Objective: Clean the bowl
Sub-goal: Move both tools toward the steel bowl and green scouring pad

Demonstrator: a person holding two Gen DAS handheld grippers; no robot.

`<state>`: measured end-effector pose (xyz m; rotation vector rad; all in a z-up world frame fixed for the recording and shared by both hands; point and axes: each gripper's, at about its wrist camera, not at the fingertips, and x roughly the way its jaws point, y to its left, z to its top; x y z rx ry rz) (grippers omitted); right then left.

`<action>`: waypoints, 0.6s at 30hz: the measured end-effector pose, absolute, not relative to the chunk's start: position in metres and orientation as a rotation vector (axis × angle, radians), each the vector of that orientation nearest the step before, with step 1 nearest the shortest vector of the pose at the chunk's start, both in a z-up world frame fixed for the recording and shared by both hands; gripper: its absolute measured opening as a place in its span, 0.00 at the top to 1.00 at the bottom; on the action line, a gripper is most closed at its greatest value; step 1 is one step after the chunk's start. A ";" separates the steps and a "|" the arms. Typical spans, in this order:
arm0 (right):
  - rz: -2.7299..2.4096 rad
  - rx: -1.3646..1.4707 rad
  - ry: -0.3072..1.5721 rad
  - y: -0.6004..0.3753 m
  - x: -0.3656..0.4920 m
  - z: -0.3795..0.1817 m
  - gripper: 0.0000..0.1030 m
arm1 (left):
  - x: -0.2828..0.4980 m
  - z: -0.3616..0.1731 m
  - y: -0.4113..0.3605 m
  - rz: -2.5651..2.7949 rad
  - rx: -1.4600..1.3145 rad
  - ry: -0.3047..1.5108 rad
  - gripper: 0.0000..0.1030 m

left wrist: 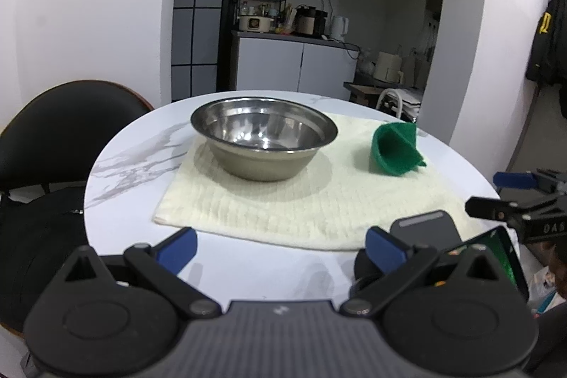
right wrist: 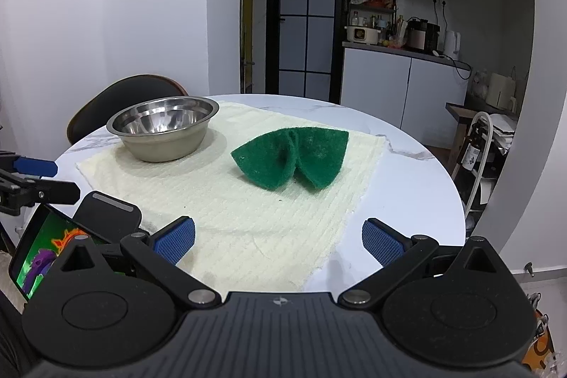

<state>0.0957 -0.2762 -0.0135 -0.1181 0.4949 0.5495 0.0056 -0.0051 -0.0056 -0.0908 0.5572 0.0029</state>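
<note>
- The left gripper hangs over the near edge of the round marble table, its blue pads spread wide and holding nothing.
- The right gripper is likewise wide and empty, aimed at the green scouring pad.
- The stainless steel bowl stands upright on the cream cloth, toward the cloth's far left corner; the pad lies folded on the same cloth, apart from the bowl, nearer the right edge.
- A phone on a stand sits at the table's near edge, between the two grippers.
- Risk: the bowl looks light and smooth, so scrubbing without a firm left-side hold on its rim would likely make it slide or tip on the loose cloth.
- Risk: the pad's springy fold may slip from a shallow pinch; a low approach could also snag and bunch the cloth.
- Risk: either gripper swinging inward could knock the phone.
</note>
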 end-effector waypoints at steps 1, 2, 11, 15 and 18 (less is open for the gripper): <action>0.550 -0.117 0.495 -0.277 0.096 -0.014 0.00 | 0.005 -0.006 -0.007 0.002 -0.079 0.555 0.00; 0.550 -0.120 0.495 -0.276 0.097 -0.014 0.00 | 0.005 -0.006 -0.008 0.002 -0.071 0.551 0.00; 0.542 -0.105 0.518 -0.283 0.102 -0.017 0.00 | 0.004 -0.006 -0.008 0.021 -0.070 0.533 0.03; 0.544 -0.114 0.514 -0.285 0.101 -0.017 0.00 | 0.003 -0.005 -0.007 0.016 -0.070 0.529 0.03; 0.543 -0.117 0.517 -0.283 0.100 -0.018 0.00 | 0.003 -0.006 -0.005 0.018 -0.080 0.531 0.03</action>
